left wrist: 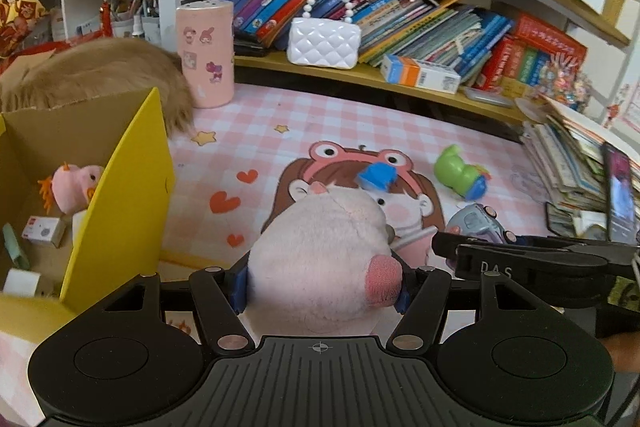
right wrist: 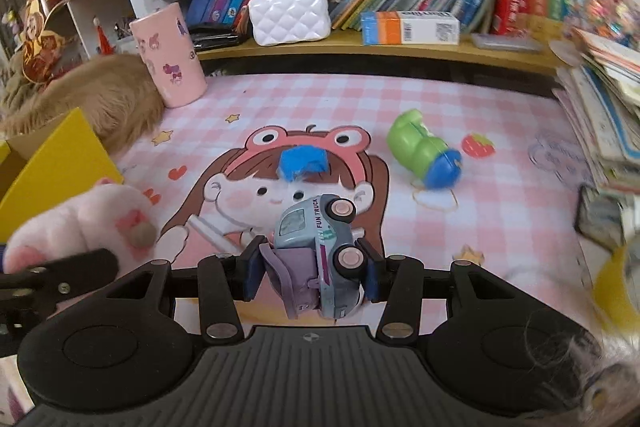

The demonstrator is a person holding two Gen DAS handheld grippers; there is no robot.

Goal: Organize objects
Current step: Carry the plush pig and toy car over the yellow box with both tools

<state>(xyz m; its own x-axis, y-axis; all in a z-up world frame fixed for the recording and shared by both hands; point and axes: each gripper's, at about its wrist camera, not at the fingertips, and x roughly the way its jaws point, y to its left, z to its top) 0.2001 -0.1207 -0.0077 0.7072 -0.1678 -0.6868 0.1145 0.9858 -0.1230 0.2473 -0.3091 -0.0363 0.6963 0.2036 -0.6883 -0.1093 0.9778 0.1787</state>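
Observation:
My left gripper (left wrist: 320, 291) is shut on a pink plush toy (left wrist: 324, 251) and holds it above the pink checked mat, just right of the yellow cardboard box (left wrist: 120, 195). The plush also shows at the left of the right wrist view (right wrist: 80, 227). My right gripper (right wrist: 314, 271) is shut on a pale blue toy truck (right wrist: 324, 247), tilted on its side, with a purple part beside it. The truck also shows in the left wrist view (left wrist: 476, 223). A green and blue toy (right wrist: 424, 151) lies on the mat at the right. A blue tape piece (right wrist: 304, 163) sticks to the mat's middle.
The box holds a pink plush duck (left wrist: 74, 187) and small cartons. A pink sticker-covered cylinder (right wrist: 168, 59) and brown fur (right wrist: 112, 99) stand at the back left. A white quilted purse (right wrist: 290, 15) sits on the bookshelf. Stacked books (right wrist: 600, 115) line the right edge.

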